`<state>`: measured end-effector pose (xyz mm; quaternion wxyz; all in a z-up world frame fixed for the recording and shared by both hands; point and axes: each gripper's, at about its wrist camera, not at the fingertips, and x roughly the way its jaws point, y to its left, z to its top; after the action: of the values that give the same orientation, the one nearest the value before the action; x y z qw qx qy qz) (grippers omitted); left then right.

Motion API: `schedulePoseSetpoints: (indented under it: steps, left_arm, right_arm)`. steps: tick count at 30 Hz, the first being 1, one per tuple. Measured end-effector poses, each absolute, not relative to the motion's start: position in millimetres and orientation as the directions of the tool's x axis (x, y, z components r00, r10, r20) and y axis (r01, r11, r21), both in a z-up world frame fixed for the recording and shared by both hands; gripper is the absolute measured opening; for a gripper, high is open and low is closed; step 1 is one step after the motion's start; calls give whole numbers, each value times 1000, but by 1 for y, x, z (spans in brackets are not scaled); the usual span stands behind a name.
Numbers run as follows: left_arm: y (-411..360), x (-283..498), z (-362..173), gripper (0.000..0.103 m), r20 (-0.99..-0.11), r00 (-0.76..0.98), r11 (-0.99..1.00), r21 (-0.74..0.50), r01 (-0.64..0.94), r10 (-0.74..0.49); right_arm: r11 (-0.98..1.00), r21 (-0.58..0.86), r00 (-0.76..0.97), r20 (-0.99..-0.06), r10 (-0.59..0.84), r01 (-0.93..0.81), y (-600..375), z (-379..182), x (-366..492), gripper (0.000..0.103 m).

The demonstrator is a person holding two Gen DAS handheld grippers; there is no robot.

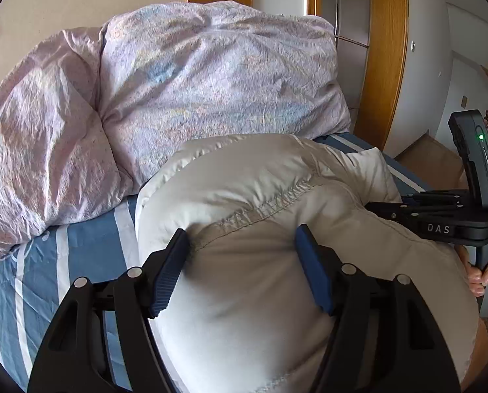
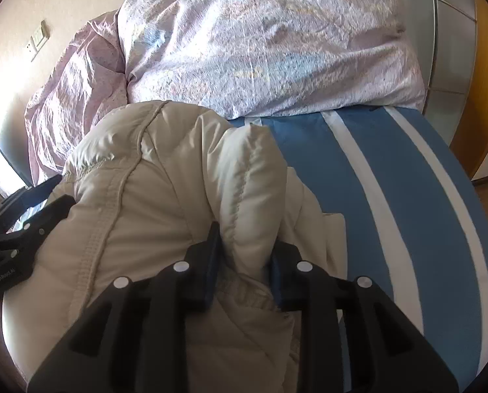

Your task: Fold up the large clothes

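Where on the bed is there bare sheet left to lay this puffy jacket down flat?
Most bare striped sheet lies right of the beige jacket, below the lilac duvet, out to the bed's edge. A narrower strip shows left of the jacket. The duvet crowds the far side.

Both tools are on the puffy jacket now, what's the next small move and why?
Probably lift both together and carry the fold toward the quilt. The right tool pinches a ridge of the jacket, and the left tool straddles a thick bulge of it, so raising only one would likely twist it.
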<state>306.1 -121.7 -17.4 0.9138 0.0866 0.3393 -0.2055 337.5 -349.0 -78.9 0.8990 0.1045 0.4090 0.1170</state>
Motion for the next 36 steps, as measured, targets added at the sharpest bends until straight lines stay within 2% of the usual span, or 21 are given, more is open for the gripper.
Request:
schedulePoseSetpoints:
  steps: [18,36]
  left_arm:
    - [-134,300,-39,68,-625,738,903,120,414,-255]
    - [-140,296,-50,68,-571,786,906,163,391,-236]
  right_arm:
    - [933,336,653,-680,334,-127,-354,-98,341,31]
    - [929,354,676,-659,330,-108,-355,-104,340,31]
